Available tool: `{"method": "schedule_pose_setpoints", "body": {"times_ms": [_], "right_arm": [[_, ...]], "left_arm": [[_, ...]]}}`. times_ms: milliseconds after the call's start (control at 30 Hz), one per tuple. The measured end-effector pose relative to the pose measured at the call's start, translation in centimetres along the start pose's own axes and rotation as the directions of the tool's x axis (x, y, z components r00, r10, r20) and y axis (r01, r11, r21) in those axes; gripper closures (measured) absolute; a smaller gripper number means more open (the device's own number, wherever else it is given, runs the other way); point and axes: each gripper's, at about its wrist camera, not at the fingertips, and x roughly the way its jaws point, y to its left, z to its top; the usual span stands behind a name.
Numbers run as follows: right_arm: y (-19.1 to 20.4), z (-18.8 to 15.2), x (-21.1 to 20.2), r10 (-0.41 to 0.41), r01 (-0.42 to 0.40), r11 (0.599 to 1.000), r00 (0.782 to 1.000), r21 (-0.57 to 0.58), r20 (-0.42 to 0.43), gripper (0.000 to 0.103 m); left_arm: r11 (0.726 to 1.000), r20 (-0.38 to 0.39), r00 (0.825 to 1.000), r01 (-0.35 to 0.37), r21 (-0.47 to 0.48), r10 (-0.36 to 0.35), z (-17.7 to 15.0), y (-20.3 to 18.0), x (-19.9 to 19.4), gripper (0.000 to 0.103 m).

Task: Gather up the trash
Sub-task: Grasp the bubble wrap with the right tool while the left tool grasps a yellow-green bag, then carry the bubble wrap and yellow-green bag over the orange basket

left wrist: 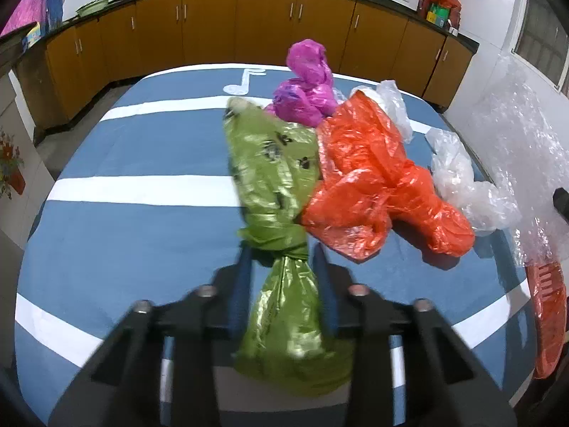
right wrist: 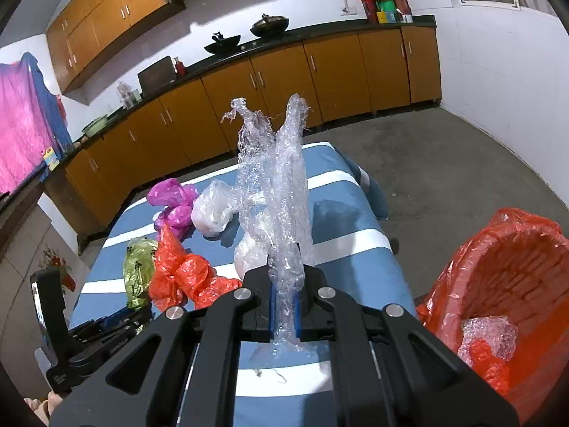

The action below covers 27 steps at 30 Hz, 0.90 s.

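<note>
On the blue-and-white striped cloth lies a heap of plastic bags. My left gripper is shut on the knotted neck of the green bag, one finger on each side of the knot. Beside it lie an orange bag, a magenta bag and clear bags. My right gripper is shut on a long strip of clear bubble wrap that stands up above the cloth. At the right is a red basket lined with an orange bag, with crumpled wrap inside.
Yellow-brown cabinets under a dark counter run behind the table, with grey floor between. The basket sits off the table's right edge. The left hand-held gripper body shows at the lower left of the right wrist view.
</note>
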Motion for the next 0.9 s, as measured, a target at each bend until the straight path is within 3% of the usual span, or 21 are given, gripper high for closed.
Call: {"method": "schedule_pose_setpoints", "body": {"times_ms": [33, 167, 433, 900], "right_arm": [[0.0, 0.0, -0.2, 0.002, -0.002, 1.000, 1.000, 0.000, 0.003, 0.096], [-0.2, 0.0, -1.0, 0.004, -0.004, 1.000, 1.000, 0.000, 0.019, 0.096], [-0.8, 0.0, -2.8, -0.005, 0.005, 1.000, 0.999, 0.014, 0.050, 0.096], [-3.4, -0.9, -7.3, -0.049, 0.044, 0.997, 0.995, 0.056, 0.090, 0.096]], "left_arm": [[1.000, -0.003, 1.000, 0.011, -0.016, -0.011, 0.0, 0.5, -0.1, 0.086], [0.999, 0.016, 0.999, 0.028, -0.035, -0.027, 0.0, 1.9, -0.8, 0.089], [0.997, 0.118, 0.991, 0.072, -0.004, -0.071, 0.3, 2.4, -4.1, 0.091], [0.974, 0.201, 0.956, 0.193, 0.119, -0.214, 0.7, -2.9, -9.8, 0.091]]}}
